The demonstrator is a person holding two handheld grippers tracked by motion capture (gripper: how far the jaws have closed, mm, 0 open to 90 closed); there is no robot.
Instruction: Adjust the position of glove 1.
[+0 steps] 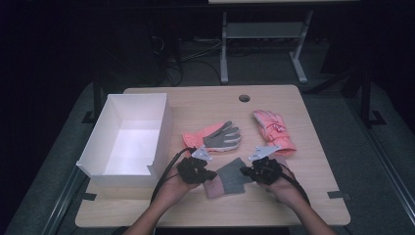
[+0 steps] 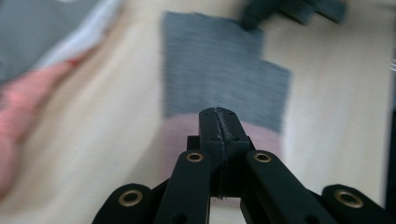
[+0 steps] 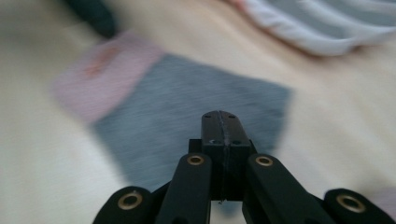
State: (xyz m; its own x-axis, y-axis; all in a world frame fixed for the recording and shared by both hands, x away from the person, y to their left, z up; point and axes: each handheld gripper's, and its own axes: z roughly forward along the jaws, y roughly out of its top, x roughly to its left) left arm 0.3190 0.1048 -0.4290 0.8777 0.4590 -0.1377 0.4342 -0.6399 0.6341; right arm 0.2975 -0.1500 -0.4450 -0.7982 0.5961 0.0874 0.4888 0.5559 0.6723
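A small grey and pink fabric piece (image 1: pixel 229 179) lies flat near the table's front edge, between my two grippers. My left gripper (image 1: pixel 212 175) sits at its left side with jaws shut and nothing in them; in the left gripper view its tips (image 2: pixel 218 115) hover over the pink end of the fabric (image 2: pixel 219 70). My right gripper (image 1: pixel 243 171) is at the fabric's right side, also shut and holding nothing. In the right gripper view its tips (image 3: pixel 220 117) are above the grey part (image 3: pixel 187 121).
A white open box (image 1: pixel 128 134) stands at the table's left. A pink glove with a grey palm (image 1: pixel 215 137) lies mid-table, and a padded pink glove (image 1: pixel 274 131) lies right of it. A cable hole (image 1: pixel 244 98) is at the back. Bare wood lies along the front edge.
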